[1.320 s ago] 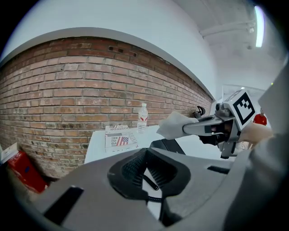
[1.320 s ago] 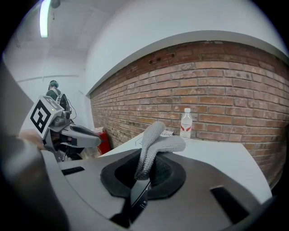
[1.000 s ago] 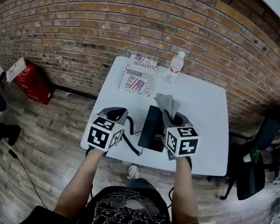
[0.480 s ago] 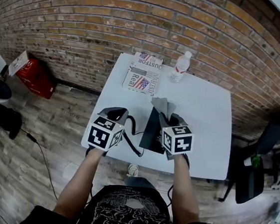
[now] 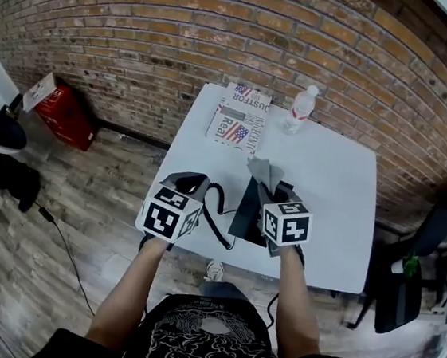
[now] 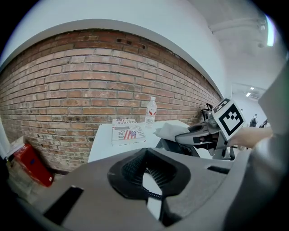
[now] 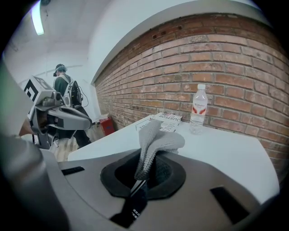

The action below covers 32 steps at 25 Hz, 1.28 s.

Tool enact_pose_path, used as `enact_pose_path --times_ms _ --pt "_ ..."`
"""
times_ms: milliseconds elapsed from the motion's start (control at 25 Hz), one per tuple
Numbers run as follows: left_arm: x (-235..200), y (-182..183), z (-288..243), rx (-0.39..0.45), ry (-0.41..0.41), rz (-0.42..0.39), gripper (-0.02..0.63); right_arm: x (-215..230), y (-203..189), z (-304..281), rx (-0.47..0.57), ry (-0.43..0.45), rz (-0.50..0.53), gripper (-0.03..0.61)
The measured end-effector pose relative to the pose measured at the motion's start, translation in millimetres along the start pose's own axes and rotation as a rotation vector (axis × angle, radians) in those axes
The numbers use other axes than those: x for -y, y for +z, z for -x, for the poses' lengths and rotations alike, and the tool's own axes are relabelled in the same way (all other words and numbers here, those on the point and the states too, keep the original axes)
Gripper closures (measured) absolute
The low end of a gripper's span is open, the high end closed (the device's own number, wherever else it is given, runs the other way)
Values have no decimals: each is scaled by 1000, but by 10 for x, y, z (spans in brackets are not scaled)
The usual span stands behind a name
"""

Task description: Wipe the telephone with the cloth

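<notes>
Far left, on the plank floor by the brick wall, a red box (image 5: 67, 112), well apart from everything else. Next, over the near left part of the white table (image 5: 335, 187), the left gripper (image 5: 189, 183), spread by a narrow slot and gripping nothing, with only bare tabletop and a loop of the coiled cord (image 5: 216, 217) seen through that slot in the left gripper view. Just right of the cord, near the front edge at mid-table, the telephone (image 5: 244, 213). Over its right half, the right gripper (image 5: 274, 193), pinched hard on the cloth (image 5: 263, 171); impossible to tell whether touching the telephone yet. At the far edge, a newspaper (image 5: 242, 122) and a water bottle (image 5: 299, 109), out of the way. Likely trouble from here: sliding the unheld telephone toward the front edge under a firm stroke; snagging the cord on the idle left tool; rubbing with hard plastic instead of fabric, given most of the cloth standing above the tip rather than beneath it. As for looks: a flat black matte slab, long side running away from the person, keys and dust too small to make out; a grey knitted cloth, folded into a limp flap flopping forward.
</notes>
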<state>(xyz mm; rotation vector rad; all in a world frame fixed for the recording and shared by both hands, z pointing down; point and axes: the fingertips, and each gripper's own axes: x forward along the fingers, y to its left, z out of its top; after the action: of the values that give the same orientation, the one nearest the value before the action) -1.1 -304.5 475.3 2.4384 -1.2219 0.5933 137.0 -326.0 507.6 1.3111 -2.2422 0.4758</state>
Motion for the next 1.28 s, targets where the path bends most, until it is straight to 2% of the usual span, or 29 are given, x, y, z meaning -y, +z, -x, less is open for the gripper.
enact_pose_path --times_ms 1280 --pt "164 -367 417 -17 -40 -2 607 -462 -638 151 -97 9 -54 568"
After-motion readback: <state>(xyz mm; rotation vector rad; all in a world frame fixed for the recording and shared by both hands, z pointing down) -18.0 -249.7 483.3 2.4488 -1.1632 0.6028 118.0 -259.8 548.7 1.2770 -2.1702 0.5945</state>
